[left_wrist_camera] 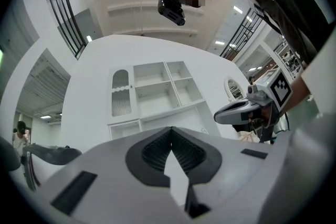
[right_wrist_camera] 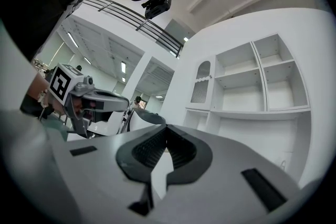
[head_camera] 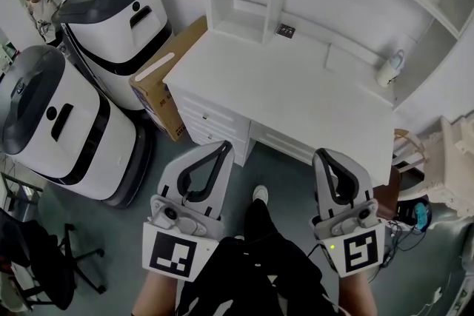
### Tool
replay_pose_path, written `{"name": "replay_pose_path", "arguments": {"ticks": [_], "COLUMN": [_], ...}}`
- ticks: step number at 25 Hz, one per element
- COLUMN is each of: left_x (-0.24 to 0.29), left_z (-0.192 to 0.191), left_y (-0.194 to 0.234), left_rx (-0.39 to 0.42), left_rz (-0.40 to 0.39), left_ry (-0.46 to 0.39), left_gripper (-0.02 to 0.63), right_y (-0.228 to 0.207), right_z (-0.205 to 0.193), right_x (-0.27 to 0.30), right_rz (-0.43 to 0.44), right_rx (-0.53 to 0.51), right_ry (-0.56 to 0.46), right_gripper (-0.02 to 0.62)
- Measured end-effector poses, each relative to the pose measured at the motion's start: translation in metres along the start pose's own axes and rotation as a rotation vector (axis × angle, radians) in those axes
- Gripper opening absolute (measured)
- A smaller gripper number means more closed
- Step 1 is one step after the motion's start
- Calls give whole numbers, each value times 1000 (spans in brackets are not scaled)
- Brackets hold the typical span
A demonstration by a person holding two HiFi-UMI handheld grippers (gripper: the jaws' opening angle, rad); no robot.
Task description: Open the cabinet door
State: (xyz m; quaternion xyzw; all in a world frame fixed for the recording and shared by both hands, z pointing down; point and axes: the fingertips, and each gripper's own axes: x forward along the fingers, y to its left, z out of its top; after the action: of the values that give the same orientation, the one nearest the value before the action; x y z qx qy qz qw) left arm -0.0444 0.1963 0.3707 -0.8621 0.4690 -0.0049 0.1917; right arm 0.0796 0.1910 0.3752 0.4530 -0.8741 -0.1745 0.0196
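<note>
Right at the bottom of the head view, the left gripper (head_camera: 224,149) and the right gripper (head_camera: 326,156) are held side by side, one on each side of the person's shoe (head_camera: 260,193). Their marker cubes face up at the camera. Both point forward towards the desk (head_camera: 296,96), roughly level with the tips tilted a little upward. The left one angles slightly to the right and the right one runs nearly straight ahead.

Each gripper's own view shows its ribbed dark pads pressed together at the tips with nothing between them, so both are closed and empty. Neither touches the furniture. The left gripper view shows the right gripper off to its right, and the right gripper view shows the left gripper off to its left.

Just ahead of the left gripper's tips are the drawers (head_camera: 211,123) in the desk front. Left of that gripper stand two white and grey machines (head_camera: 70,126), and a cardboard box (head_camera: 164,78) leans against the desk's end.

Beyond the desktop rises the white hutch (left_wrist_camera: 157,93) of open shelves. The cabinet door (left_wrist_camera: 120,93) is a narrow, arch-topped slatted panel at the left end of the hutch. It stands upright with its long axis vertical and faces out towards the grippers. It lies well ahead of them and above, up and to the left of the left gripper's tips. In the right gripper view it sits up and slightly right of the tips. It looks flush with its frame.
</note>
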Motion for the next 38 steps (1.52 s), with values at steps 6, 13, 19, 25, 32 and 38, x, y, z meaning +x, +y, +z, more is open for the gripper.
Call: {"name": "replay_pose_path", "arguments": {"ticks": [6, 13, 19, 25, 32, 38], "left_x": [32, 80, 125, 172, 217, 250], "left_z": [-13, -27, -37, -44, -51, -57], "left_y": [14, 29, 41, 56, 81, 94], "left_rx": [5, 6, 18, 26, 38, 52], "left_rz": [25, 49, 60, 61, 79, 87], "left_ry": [14, 29, 52, 53, 46, 36], "left_gripper": [-3, -3, -3, -3, -3, -3], "right_y": [-24, -60, -93, -130, -165, -187], "right_z": [-16, -33, -44, -50, -60, -67], "right_x": [29, 69, 106, 142, 184, 208], "right_rz": [27, 65, 87, 99, 116, 130], "right_rx": [9, 21, 40, 32, 22, 18], "right_ry": [-5, -17, -36, -50, -57, -66], "right_gripper": [0, 0, 0, 0, 0, 0]}}
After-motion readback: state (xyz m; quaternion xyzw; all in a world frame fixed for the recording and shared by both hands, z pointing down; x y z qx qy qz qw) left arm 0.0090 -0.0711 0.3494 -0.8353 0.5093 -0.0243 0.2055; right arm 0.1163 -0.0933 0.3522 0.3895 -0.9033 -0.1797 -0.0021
